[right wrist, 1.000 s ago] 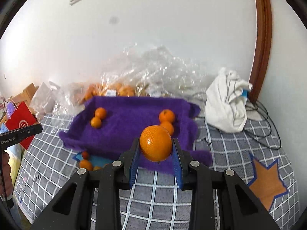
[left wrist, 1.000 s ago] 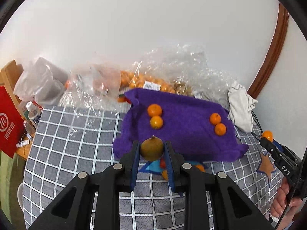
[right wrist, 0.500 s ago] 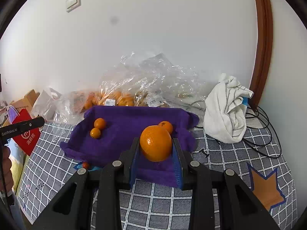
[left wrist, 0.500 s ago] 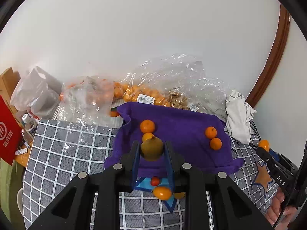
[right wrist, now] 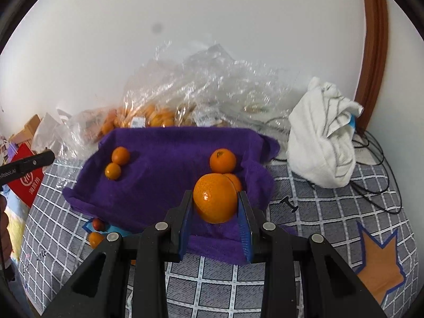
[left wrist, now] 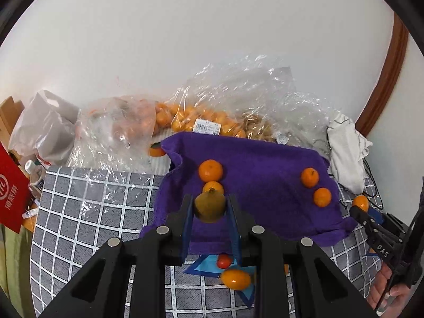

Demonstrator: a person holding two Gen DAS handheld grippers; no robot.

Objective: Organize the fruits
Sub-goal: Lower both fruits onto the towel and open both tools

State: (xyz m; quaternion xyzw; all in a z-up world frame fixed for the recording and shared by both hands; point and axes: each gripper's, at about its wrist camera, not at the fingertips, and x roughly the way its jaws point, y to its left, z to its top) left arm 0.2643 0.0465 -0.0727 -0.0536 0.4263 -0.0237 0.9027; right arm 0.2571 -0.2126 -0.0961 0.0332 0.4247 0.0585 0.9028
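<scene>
My left gripper is shut on a brownish-green round fruit, held above the near edge of the purple towel. My right gripper is shut on a large orange, held above the towel's near right part. Two pairs of small oranges lie on the towel: one pair at the left and one at the right. The right gripper with its orange shows at the right edge of the left wrist view.
A small red fruit and an orange one lie on a blue star mat by the towel's near edge. Clear plastic bags of oranges sit behind the towel. A white cloth, cables, an orange star mark and a red bag surround it.
Both grippers have risen and drawn back a little with their fruits. The towel and oranges now sit lower and farther in both views.
</scene>
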